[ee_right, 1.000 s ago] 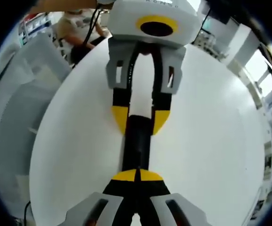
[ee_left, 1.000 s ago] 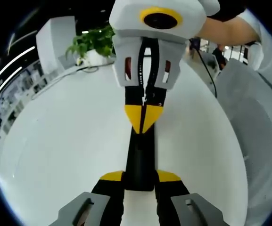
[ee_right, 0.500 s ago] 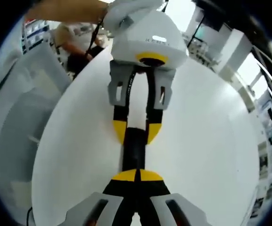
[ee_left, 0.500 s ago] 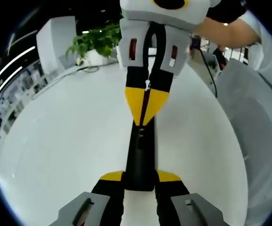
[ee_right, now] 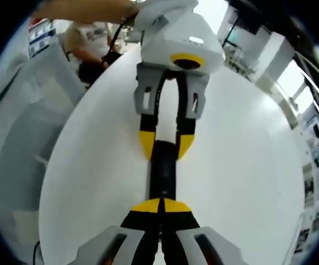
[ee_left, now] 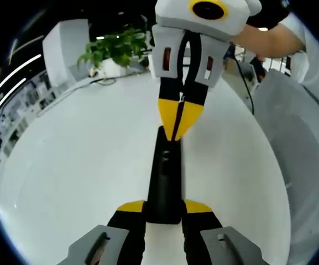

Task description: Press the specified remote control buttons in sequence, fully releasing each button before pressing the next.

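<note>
Slim black rectangular remote control point(ee_left: 165, 176) point(ee_right: 163, 174) lies flat on the round white counter point(ee_left: 82, 165) point(ee_right: 242, 154), approx. mid-counter, well in from the edges. Left gripper point(ee_left: 165, 207) point(ee_right: 166, 144) is clamped round the remote's near end, yellow tips either side. Right gripper point(ee_right: 160, 205) point(ee_left: 178, 122), tips pinched together w/ nothing between, meets the remote's opposite end from above. Green potted plant point(ee_left: 112, 49) sits at the counter's far edge.

Bright, even overhead light; white worktop point(ee_left: 82, 165) near glare, shadows faint. Centre sharp. Strong fisheye bending at edges; background slightly soft.
</note>
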`<state>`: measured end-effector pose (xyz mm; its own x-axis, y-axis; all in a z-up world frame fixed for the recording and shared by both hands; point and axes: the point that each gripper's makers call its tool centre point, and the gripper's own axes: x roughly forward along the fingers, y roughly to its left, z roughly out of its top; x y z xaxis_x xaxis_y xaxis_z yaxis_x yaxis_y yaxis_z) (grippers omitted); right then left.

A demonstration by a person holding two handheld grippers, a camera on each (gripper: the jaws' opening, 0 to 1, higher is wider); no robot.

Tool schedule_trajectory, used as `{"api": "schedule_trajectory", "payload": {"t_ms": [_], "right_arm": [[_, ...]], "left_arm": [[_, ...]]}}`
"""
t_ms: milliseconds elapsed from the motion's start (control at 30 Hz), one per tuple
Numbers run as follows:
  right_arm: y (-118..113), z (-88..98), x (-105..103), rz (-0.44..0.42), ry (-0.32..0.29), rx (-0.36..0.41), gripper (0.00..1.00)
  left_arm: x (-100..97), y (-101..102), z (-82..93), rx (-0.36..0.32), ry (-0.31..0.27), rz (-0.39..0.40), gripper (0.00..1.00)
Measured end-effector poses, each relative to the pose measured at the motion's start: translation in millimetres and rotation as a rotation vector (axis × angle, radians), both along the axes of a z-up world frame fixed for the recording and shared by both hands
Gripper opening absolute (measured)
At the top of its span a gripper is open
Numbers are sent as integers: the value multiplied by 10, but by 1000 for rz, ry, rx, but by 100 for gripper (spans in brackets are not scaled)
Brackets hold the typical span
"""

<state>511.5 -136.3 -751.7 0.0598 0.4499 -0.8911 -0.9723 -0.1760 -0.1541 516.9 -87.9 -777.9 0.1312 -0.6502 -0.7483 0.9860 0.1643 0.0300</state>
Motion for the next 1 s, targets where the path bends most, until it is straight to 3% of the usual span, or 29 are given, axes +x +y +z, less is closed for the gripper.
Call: {"api": "schedule_trajectory", "payload": {"t_ms": [1000], "right_arm": [[60,-196,-68,47,20,-47,0]], "left_arm": [[2,-1,-5,-8,0,2,24]]}}
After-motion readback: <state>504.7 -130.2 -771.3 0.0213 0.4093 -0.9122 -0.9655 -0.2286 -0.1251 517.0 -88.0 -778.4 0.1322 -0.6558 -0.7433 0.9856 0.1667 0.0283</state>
